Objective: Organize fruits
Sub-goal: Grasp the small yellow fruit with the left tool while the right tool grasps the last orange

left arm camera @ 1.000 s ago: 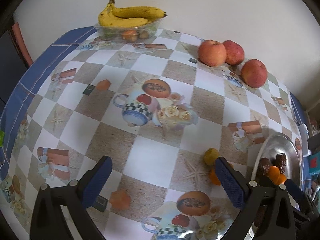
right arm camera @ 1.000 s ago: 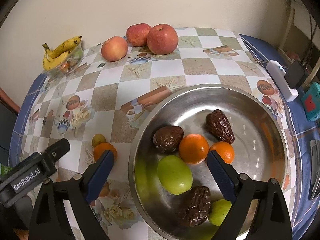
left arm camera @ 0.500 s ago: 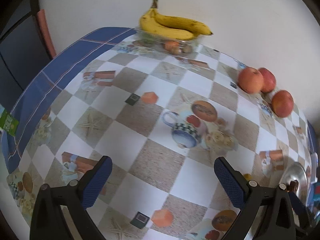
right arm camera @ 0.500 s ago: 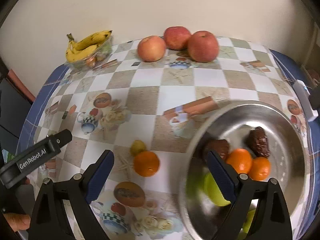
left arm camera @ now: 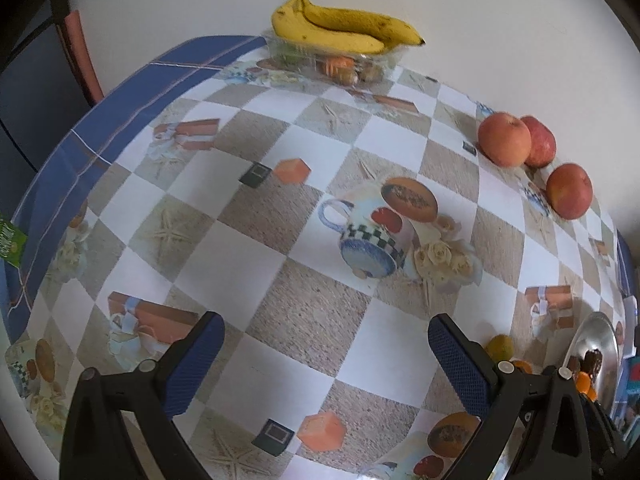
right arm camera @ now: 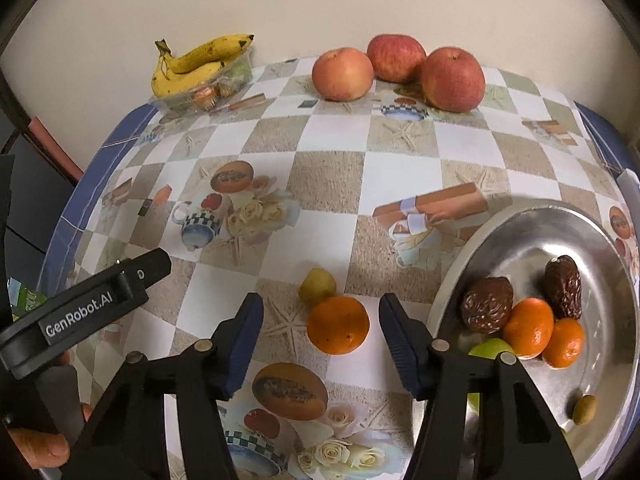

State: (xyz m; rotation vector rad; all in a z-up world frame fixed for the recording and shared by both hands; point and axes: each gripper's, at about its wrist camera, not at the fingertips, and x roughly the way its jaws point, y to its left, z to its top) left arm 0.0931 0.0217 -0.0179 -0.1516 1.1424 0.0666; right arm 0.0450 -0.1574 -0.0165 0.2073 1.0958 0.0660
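The right hand-held gripper point(right arm camera: 320, 340) was closing around, not yet touching, the orange point(right arm camera: 338, 325) on the worktop point(right arm camera: 320, 184) beside the bowl point(right arm camera: 592, 216); an off-centre pinch could have rolled it into the small green fruit point(right arm camera: 317, 286).

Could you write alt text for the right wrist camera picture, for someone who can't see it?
The right gripper, jaws closing but not yet touching, frames a loose orange on a checked tablecloth. A metal bowl at right holds oranges and dates; three apples and bananas line the far edge.
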